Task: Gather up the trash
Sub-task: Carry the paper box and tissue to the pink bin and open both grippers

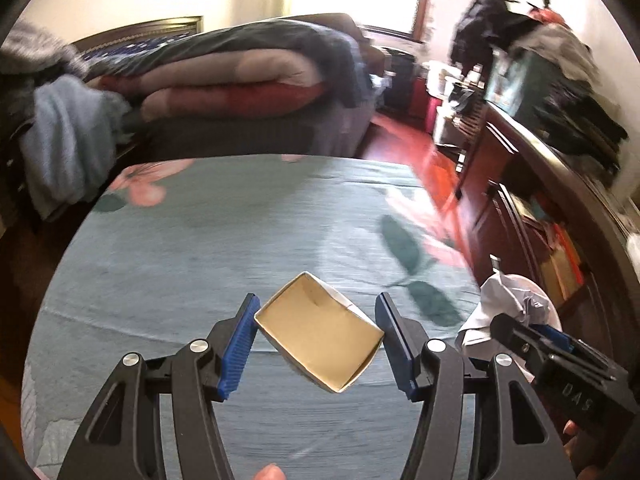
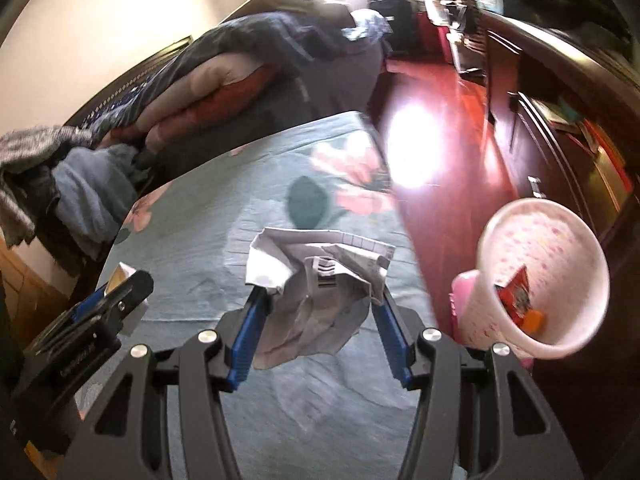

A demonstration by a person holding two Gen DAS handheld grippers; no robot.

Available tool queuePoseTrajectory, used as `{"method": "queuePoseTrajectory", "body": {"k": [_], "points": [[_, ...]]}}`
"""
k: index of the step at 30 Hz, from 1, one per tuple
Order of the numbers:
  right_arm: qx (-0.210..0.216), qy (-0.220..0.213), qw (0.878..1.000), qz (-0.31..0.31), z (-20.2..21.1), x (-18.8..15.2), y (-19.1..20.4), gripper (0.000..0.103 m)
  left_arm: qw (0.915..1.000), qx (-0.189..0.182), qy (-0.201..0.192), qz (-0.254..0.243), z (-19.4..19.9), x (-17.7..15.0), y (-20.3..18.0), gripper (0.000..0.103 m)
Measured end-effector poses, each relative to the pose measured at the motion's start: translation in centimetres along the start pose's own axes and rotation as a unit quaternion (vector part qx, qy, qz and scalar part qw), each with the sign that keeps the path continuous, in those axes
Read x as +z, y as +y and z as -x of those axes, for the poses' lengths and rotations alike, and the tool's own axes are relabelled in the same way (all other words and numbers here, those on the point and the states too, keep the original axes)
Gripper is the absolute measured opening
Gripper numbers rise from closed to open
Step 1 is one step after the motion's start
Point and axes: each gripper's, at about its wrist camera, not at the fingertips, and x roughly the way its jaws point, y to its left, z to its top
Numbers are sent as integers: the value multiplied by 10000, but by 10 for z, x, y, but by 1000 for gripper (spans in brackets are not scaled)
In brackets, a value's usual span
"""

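Note:
My left gripper [image 1: 318, 312] is shut on an open cardboard box [image 1: 320, 330], tan inside and white outside, and holds it tilted above the teal floral bedspread [image 1: 200, 248]. My right gripper [image 2: 320, 300] is shut on a crumpled white paper [image 2: 320, 284] with a printed barcode, held above the same bedspread [image 2: 208, 240]. The right gripper also shows at the lower right of the left wrist view [image 1: 536, 332] with the paper [image 1: 504, 300]. The left gripper shows at the lower left of the right wrist view [image 2: 120, 292]. A pink-speckled white trash bin [image 2: 516, 332] stands to the right, with red and orange wrappers [image 2: 520, 300] inside.
Folded quilts and blankets [image 1: 224, 76] are piled at the far end of the bed. A dark wooden cabinet [image 1: 520, 184] lines the right side across a red floor [image 2: 448, 152]. Clothes [image 1: 560, 80] hang above it. A light blue towel [image 1: 68, 140] lies at the left.

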Motion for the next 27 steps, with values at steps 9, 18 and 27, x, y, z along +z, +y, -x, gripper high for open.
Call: {"method": "queuePoseTrajectory", "body": {"k": [9,18,27], "points": [[-631,-389,9951,-657,36,-1,-90,55,9926,-993,77,-689,-16,11,-93,60],[-1346,-563,9817,-1227,49,-3,-178,55,9746,-1669,172,-1486,-46,16,-202,60],[-1730,-396,9745,-1374,13,-6,-224,57,9624,-1850,497,-1929,-96,12,-269,60]]}}
